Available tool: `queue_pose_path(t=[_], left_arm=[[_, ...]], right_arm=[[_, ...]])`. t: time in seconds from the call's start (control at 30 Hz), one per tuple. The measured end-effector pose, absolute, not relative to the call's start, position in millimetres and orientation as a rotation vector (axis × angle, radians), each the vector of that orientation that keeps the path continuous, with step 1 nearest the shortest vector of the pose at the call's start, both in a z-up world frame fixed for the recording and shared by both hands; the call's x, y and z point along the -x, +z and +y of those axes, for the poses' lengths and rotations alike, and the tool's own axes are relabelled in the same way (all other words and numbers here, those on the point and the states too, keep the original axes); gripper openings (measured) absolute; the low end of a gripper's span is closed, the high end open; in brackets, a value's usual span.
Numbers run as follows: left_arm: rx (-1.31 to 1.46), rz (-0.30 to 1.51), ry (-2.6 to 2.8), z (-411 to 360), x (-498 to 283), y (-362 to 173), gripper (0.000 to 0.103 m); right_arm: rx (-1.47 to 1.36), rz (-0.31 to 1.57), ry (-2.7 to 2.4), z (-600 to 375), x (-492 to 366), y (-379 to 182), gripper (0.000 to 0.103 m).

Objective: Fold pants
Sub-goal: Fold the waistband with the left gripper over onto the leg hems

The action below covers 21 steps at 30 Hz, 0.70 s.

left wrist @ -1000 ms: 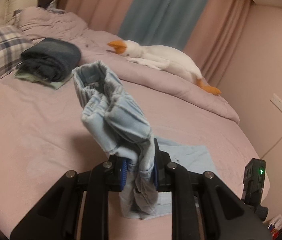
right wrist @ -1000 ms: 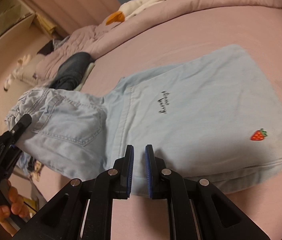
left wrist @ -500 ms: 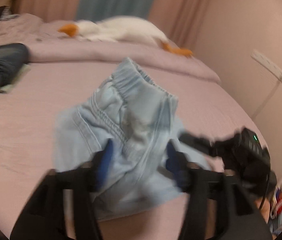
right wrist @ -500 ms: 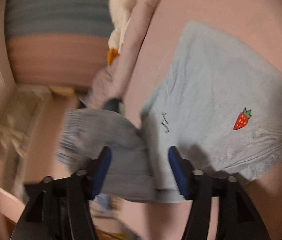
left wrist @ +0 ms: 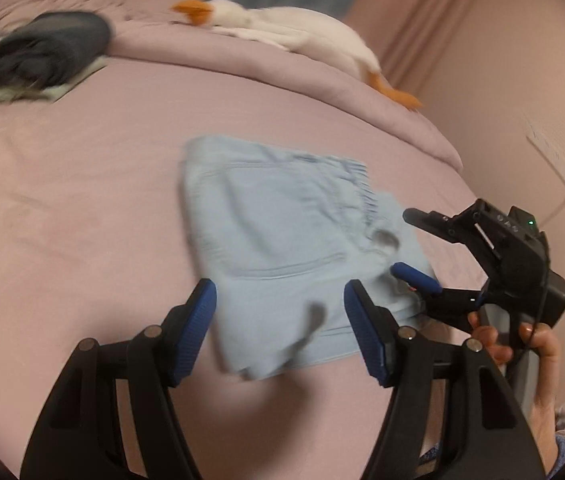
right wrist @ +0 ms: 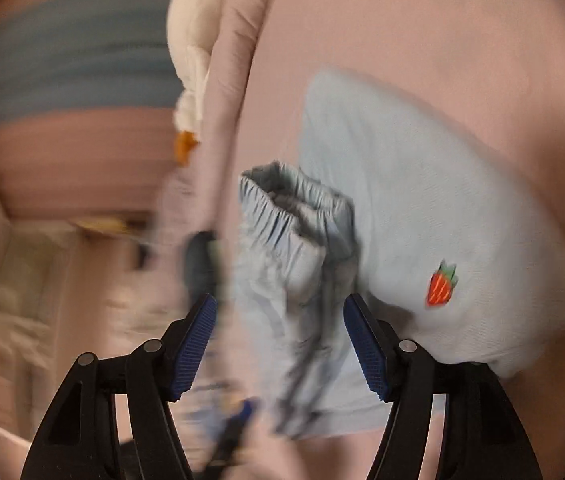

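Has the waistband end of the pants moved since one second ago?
Yes. The waistband end was lifted in the left claw; now it lies folded on the pants, below the goose toy.

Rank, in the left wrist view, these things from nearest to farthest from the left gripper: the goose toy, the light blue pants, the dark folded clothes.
1. The light blue pants lie just ahead of the open left gripper, on the bed.
2. The dark folded clothes, far left.
3. The goose toy, at the back, on the duvet. Items 2 and 3 are nearly equal.
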<state>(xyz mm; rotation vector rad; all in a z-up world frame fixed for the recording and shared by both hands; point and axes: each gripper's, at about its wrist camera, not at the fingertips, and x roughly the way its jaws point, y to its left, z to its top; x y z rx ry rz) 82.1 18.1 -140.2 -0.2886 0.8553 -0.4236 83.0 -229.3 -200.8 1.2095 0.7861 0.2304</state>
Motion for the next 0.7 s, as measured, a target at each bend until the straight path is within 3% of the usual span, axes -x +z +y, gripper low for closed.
queue_pose_path(t=[0.2,0.63,0.7], left_arm=[[0.368,0.875,-0.396,41.3,-75.1,-149.6,0.066],[0.404,0.9,-0.416,40.7,-70.2,-155.7,0.066],[0.398,0.899,-0.42,39.5,-69.7,-155.0,0.066]], right_arm=[[-1.099,0.886,0.139,-218.6,-121.3,-200.8,0.067],[-0.91,0.88,0.25,-205.6,-141.4,-186.6,0.067],[-0.861,0.972,0.182,-205.7,-149.4,-196.6,0.06]])
